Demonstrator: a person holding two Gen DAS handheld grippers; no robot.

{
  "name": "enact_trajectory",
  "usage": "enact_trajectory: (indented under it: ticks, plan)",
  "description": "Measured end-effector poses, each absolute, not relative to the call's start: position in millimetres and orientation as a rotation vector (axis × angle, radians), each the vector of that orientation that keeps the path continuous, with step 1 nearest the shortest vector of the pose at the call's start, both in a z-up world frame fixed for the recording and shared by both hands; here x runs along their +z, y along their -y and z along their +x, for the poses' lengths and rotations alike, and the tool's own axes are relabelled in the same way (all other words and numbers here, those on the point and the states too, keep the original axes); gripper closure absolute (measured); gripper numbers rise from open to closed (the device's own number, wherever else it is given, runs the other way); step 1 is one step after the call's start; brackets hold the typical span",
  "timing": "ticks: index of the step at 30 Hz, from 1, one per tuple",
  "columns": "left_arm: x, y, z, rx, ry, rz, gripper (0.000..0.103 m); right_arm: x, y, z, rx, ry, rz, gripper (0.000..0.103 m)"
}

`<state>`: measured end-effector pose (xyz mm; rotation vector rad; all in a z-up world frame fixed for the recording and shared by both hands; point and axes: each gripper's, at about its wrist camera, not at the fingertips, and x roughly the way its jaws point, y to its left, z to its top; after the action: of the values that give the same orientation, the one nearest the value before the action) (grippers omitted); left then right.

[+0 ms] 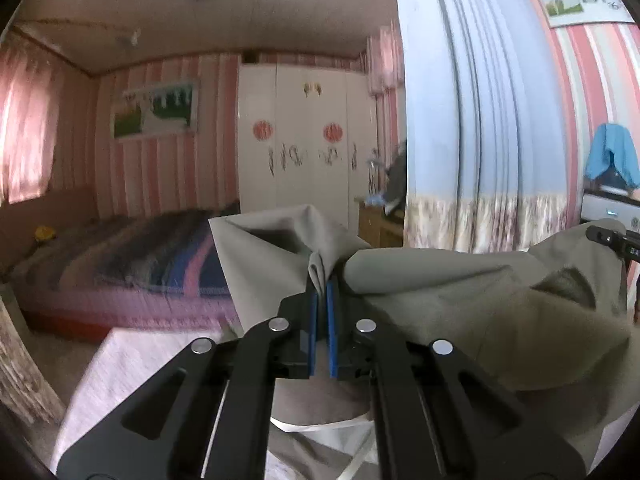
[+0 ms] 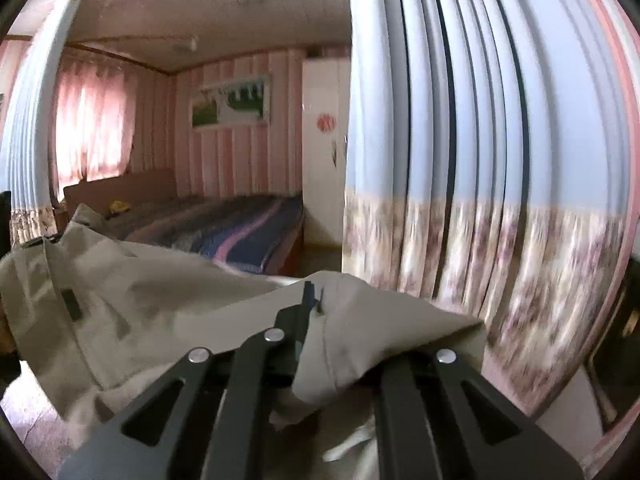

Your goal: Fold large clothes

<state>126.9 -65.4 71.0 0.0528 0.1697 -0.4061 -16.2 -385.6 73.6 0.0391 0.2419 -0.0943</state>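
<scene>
A large beige-grey garment is held up in the air between both grippers. My left gripper is shut on a pinched fold of its edge, the blue pads pressed on the cloth. The garment hangs to the right, where the tip of the right gripper shows. In the right wrist view the same garment drapes across the fingers. My right gripper is shut on its cloth, with the right finger hidden under the fabric. White drawstrings hang below.
A surface with a pale pink cloth lies below. A bed with a striped blanket stands behind. A blue curtain hangs close on the right. A white wardrobe stands at the back wall.
</scene>
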Motion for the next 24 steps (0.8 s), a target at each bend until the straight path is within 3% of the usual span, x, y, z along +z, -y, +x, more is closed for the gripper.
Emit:
enact_trajectory:
  ticks: [10, 24]
  plan:
    - [208, 25, 55, -0.314, 0.09, 0.039, 0.101, 209, 355, -63, -0.053, 0.04, -0.067, 0.097]
    - [370, -3, -2, -0.192, 0.179, 0.103, 0.1, 374, 323, -91, -0.058, 0.185, -0.131, 0.097]
